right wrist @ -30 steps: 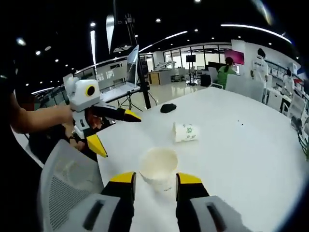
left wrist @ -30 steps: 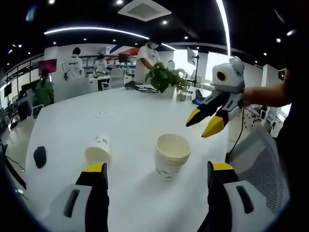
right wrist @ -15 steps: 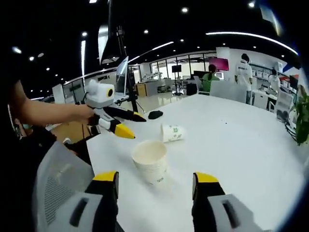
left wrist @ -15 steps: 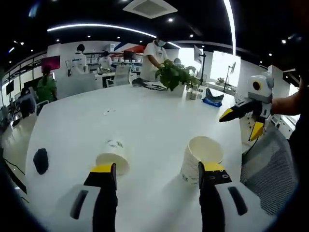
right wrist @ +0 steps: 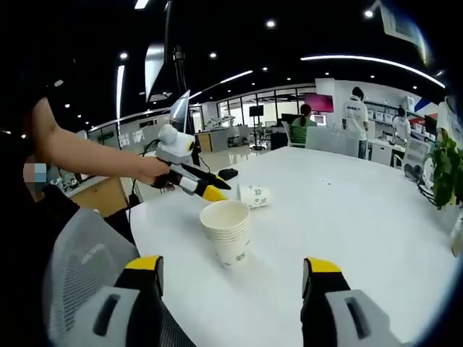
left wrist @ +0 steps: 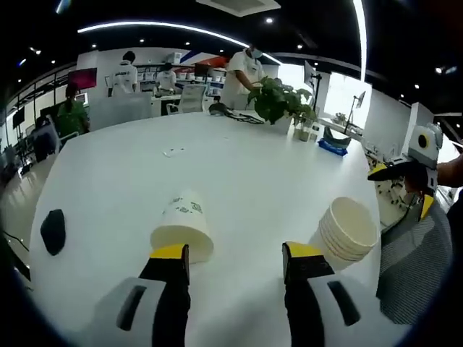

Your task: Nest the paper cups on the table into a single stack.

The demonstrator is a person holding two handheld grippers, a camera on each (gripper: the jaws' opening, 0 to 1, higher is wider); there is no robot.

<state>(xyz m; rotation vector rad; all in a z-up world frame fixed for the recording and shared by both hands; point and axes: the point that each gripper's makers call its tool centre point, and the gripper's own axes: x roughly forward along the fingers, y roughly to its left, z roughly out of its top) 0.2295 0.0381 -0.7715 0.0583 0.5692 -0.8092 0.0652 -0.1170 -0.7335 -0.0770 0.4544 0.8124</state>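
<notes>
lying sideways, tapered paper cup (left wrist: 184, 225) near ribbed stack (left wrist: 346, 233).

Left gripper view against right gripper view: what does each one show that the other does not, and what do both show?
Left gripper view: a blue item beside the plant, and a person standing behind it. Right gripper view: the forearm holding the left gripper. Shared: the cup stack, the lying cup, the black object and the white table.
</notes>
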